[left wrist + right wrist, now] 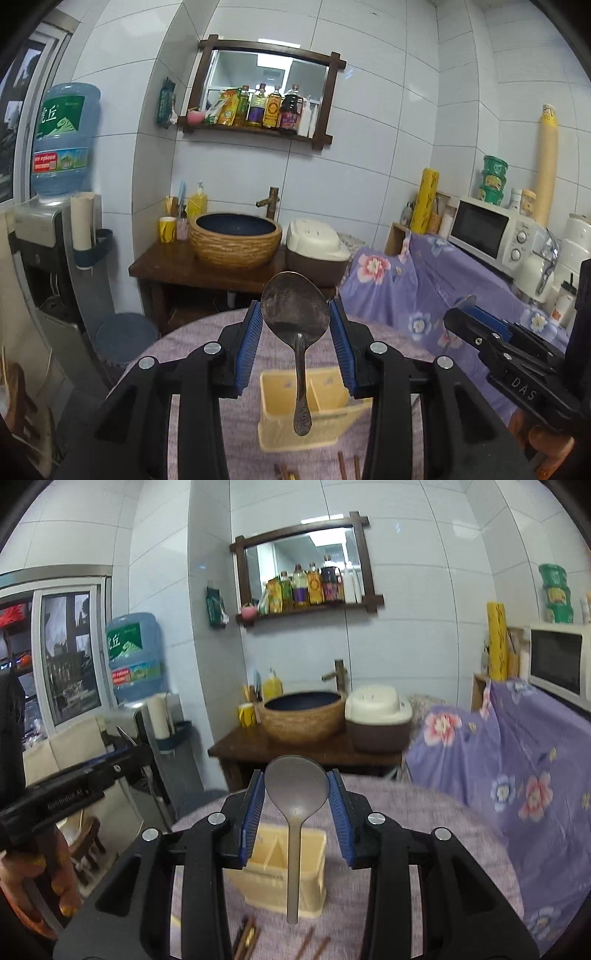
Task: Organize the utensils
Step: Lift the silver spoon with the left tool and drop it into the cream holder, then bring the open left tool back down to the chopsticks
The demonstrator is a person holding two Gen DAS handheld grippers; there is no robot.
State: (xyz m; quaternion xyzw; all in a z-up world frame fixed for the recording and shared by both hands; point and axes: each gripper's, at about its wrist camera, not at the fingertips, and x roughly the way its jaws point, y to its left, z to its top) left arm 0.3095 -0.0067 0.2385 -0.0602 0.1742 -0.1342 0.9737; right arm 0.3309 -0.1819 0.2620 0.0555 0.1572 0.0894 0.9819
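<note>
Spoons [295, 314] [296, 788] gripped, bowls up (handles down)

Even indoor light, fisheye bend at the edges

Ceiling lamps glare in the mirror [271, 86]; white tiles [388, 122] curve toward dark corners. The right wrist view smears, especially the floral cloth [517, 760]; shadows stay faint.

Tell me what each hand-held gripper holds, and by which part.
Left hand-held gripper: a metal spoon, clamped by its bowl, handle hanging down. Right hand-held gripper: a grey spoon, also by its bowl.
</note>
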